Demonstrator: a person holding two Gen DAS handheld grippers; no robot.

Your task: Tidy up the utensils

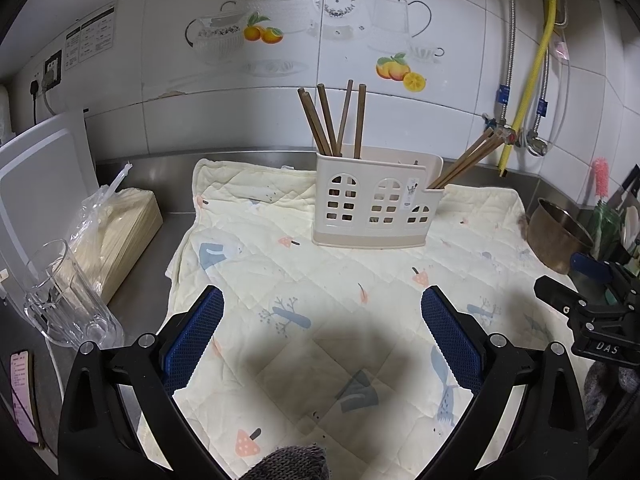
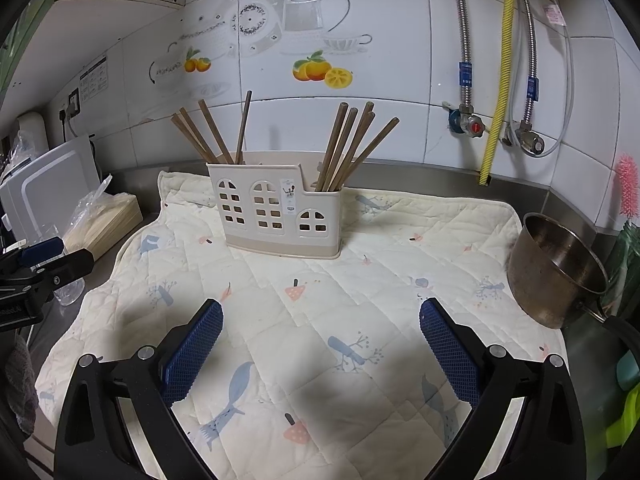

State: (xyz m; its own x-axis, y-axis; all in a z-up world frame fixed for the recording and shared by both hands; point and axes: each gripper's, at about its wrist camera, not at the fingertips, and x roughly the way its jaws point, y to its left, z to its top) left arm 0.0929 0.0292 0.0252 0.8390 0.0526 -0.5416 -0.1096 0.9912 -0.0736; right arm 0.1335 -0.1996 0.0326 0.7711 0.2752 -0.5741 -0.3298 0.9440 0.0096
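The brown wooden chopsticks all stand in the cream plastic house-shaped holder at frame centre, in 2 end compartments. No loose utensils show on the quilted printed mat, so sorting looks finished. The left gripper and right gripper hover spread and empty at the bottom.

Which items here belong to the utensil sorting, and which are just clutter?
Job:
- utensil holder
- chopsticks in its left section
- chopsticks in its right section

Lying about:
- metal pot
- glass cup
- bagged stack
- pink brush
- quilted mat
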